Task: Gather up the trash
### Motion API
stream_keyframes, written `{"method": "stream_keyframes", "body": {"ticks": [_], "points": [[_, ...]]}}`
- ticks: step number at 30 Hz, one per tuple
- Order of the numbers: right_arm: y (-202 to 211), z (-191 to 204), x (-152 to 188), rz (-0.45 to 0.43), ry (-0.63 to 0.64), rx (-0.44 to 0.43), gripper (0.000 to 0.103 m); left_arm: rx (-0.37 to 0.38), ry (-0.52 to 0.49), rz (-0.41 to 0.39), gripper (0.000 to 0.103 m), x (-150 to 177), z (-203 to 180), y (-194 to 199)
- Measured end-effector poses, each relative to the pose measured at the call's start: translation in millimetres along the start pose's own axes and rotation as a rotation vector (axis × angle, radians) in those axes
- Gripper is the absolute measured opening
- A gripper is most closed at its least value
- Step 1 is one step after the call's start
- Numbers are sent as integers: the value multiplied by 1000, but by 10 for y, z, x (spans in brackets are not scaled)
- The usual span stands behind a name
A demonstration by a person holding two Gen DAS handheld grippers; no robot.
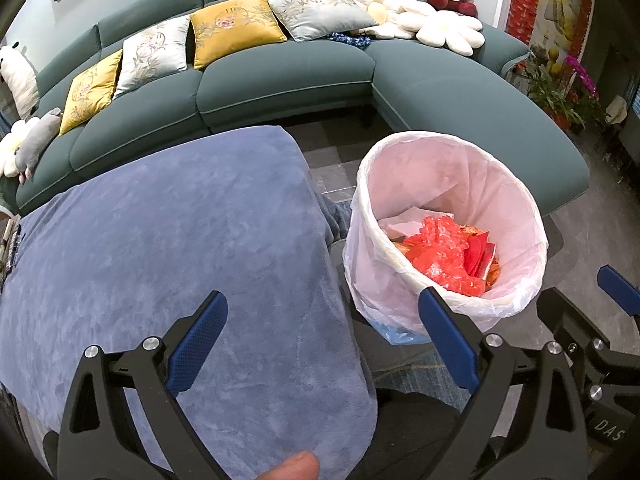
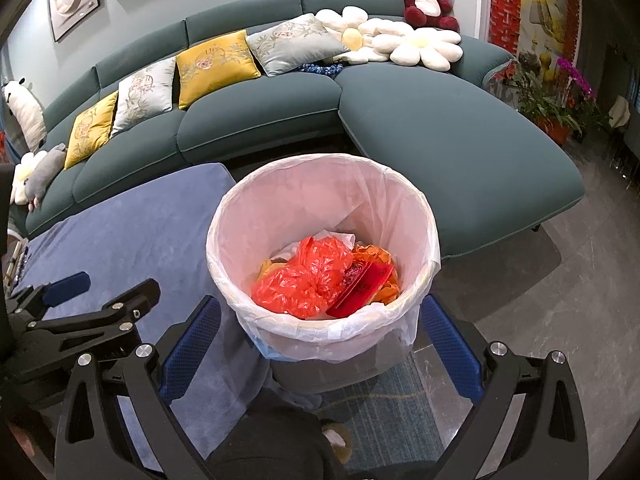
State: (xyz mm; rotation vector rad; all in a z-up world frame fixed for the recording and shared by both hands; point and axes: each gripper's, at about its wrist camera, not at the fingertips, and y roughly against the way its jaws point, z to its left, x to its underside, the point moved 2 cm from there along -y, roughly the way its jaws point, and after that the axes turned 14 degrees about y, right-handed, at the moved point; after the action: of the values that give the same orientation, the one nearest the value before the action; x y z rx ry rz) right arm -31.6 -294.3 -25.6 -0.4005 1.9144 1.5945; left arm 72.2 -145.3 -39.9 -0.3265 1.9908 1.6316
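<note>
A round trash bin (image 1: pixel 524 216) with a thin white liner stands on the floor beside the table; it also shows in the right wrist view (image 2: pixel 320 184). Inside lie crumpled red plastic bags (image 2: pixel 304 276), a red packet (image 2: pixel 362 286) and orange scraps (image 2: pixel 370 254); the red bags show in the left wrist view too (image 1: pixel 440 248). My left gripper (image 1: pixel 320 332) is open and empty over the table's right edge. My right gripper (image 2: pixel 320 334) is open and empty just above the bin's near rim. The right gripper shows at the left view's right edge (image 1: pixel 592 316).
A table under a blue-grey cloth (image 1: pixel 180 240) fills the left. A teal corner sofa (image 2: pixel 440 128) with cushions and plush toys runs behind. Potted flowers (image 2: pixel 560 92) stand at far right. The person's slippered foot (image 2: pixel 338 436) is below the bin.
</note>
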Motion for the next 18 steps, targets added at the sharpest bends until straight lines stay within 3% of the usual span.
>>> {"method": "stream_keyframes", "body": {"ticks": [18], "points": [[-34, 80, 66, 12, 22, 6, 96, -23, 8, 0, 92, 48, 53, -22]]}}
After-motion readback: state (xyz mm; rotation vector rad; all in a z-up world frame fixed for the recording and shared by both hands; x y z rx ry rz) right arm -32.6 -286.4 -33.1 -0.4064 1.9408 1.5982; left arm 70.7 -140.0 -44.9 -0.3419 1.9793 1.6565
